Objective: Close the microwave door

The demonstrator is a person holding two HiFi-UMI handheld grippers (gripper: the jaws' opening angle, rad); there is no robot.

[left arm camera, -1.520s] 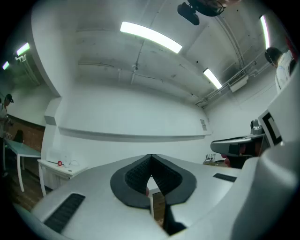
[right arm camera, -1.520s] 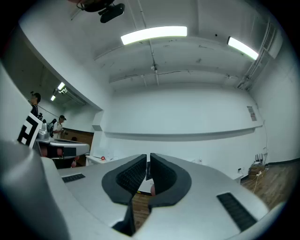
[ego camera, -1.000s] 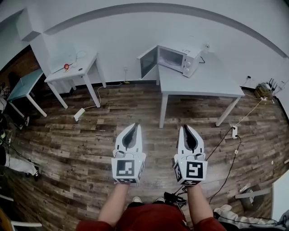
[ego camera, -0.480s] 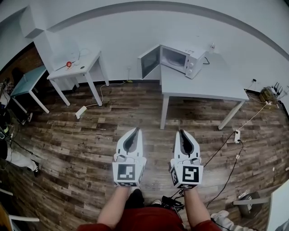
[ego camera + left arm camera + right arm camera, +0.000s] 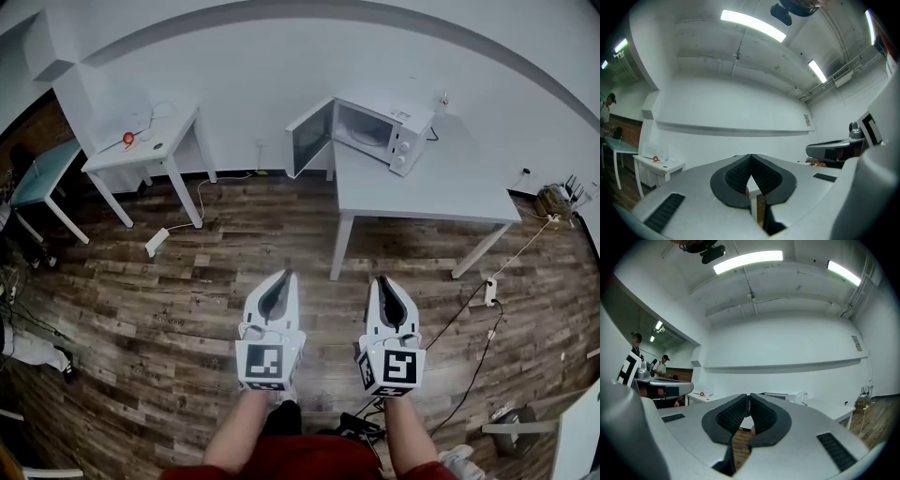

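A white microwave stands at the far left corner of a white table, and its door hangs wide open to the left. Both grippers are held side by side over the wood floor, well short of the table. My left gripper is shut with nothing in it, its pads meeting at the tips. My right gripper is also shut and empty. In the right gripper view the microwave shows small just past the jaw tips.
A second white table with a small red object stands at the back left, a teal table beyond it. A power strip and cables lie on the floor. People stand far left in the right gripper view.
The whole view has closed in on the table and microwave, which now look nearer and larger. Both grippers stay shut and side by side, sitting a little lower in the head view.
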